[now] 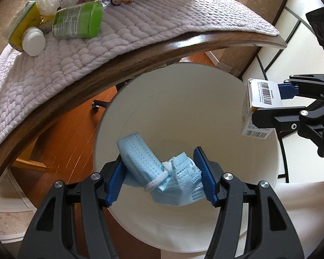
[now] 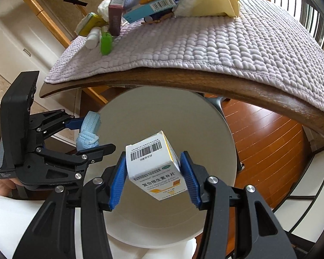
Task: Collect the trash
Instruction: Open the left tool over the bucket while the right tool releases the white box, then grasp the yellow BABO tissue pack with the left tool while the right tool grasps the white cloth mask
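Observation:
My left gripper (image 1: 162,174) is shut on a crumpled light-blue face mask (image 1: 162,172) and holds it over the open mouth of a white bin (image 1: 183,99). My right gripper (image 2: 153,174) is shut on a small white medicine box (image 2: 155,166) with a barcode, also over the bin (image 2: 162,112). In the left wrist view the right gripper (image 1: 270,101) with its box (image 1: 259,108) hangs at the bin's right rim. In the right wrist view the left gripper (image 2: 86,133) with the mask (image 2: 89,131) is at the bin's left rim.
A wooden table edge (image 1: 118,58) with a lilac quilted mat (image 1: 140,28) lies just beyond the bin. On the mat are a green bottle (image 1: 77,20), a white jar (image 1: 33,41), a tissue pack (image 1: 23,26), boxes (image 2: 149,8) and crumpled paper. Orange wood floor lies below.

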Motion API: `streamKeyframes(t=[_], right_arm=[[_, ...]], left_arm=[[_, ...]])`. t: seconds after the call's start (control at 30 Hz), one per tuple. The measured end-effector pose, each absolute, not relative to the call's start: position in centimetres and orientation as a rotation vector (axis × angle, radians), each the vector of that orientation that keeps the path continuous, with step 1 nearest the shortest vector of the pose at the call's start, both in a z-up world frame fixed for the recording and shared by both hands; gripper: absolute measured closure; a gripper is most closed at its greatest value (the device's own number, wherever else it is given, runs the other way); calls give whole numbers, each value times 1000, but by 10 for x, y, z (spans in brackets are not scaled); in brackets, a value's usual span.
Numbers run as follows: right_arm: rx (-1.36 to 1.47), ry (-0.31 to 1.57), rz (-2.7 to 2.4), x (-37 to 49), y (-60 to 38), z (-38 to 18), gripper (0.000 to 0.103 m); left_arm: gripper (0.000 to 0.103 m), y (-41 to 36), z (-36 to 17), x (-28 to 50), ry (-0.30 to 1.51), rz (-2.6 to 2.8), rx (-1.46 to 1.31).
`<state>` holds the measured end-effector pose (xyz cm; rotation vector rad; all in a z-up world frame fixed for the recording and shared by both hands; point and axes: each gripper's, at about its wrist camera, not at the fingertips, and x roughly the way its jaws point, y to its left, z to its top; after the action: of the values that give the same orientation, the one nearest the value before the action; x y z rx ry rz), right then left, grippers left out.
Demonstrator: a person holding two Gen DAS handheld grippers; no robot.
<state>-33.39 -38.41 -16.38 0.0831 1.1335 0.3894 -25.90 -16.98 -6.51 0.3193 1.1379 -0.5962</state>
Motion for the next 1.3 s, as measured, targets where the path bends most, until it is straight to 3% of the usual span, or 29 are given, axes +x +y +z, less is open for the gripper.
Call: streamKeyframes(t=[0.83,0.9,0.93,0.97,1.23,1.3], right_arm=[[78,1155,348,-321,-369,-206,52],[74,1135,328,-323,-372,-202,22],[72,1113,315,-324,-373,-199,17],[73,1105,317,-324,-374,-197,14],[36,1037,287,-326,-384,-174,14],[15,992,273,-328,-386,-160,10]], left_arm=[[38,-176,-88,-260,1152,-581,362],[29,-176,-87,-259,1153,-607,340],[16,-176,-85,-259,1144,-608,330],[8,-175,-83,-259,1135,-599,329],[7,-161,-62,-261,1091,-607,282],[7,-155,-46,-263,1057,-618,264]])
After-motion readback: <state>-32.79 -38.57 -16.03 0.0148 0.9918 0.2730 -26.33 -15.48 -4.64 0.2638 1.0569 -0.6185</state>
